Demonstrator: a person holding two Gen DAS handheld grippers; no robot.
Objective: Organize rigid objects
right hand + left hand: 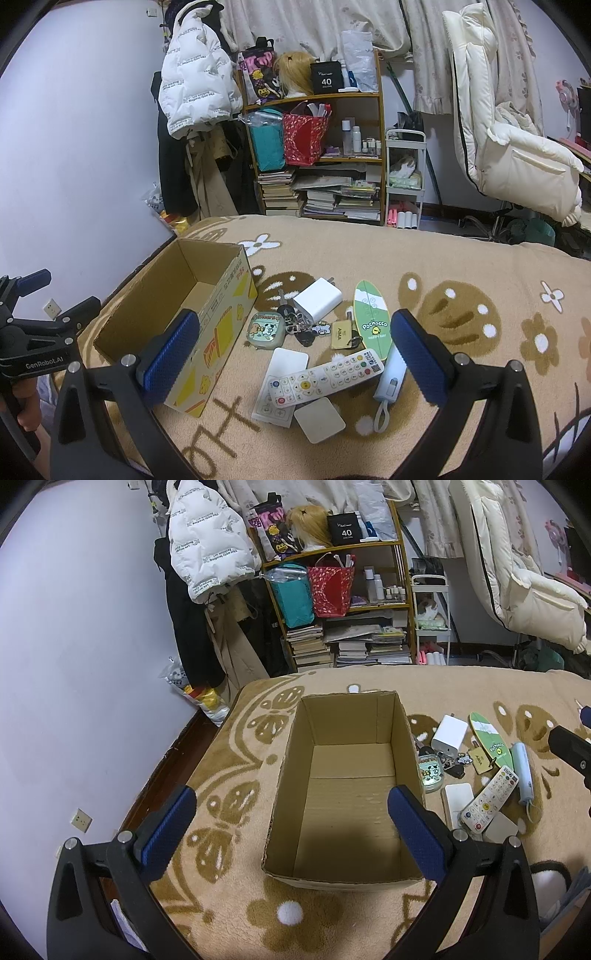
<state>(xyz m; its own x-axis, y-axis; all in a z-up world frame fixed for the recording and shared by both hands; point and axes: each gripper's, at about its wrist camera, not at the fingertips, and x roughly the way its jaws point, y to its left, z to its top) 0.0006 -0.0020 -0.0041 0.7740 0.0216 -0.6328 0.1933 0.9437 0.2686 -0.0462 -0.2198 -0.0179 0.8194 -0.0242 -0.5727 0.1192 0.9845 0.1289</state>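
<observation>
Both tools wide apart w/ nothing gripped: left tool above box, right tool above remote.

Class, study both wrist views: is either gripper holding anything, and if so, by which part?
Nothing is held. The left gripper is open above the empty cardboard box; the right gripper is open over the remote, not touching it.

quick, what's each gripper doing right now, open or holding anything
Left gripper: open, holding nothing, above the cardboard box.
Right gripper: open, holding nothing, above the remote.
</observation>
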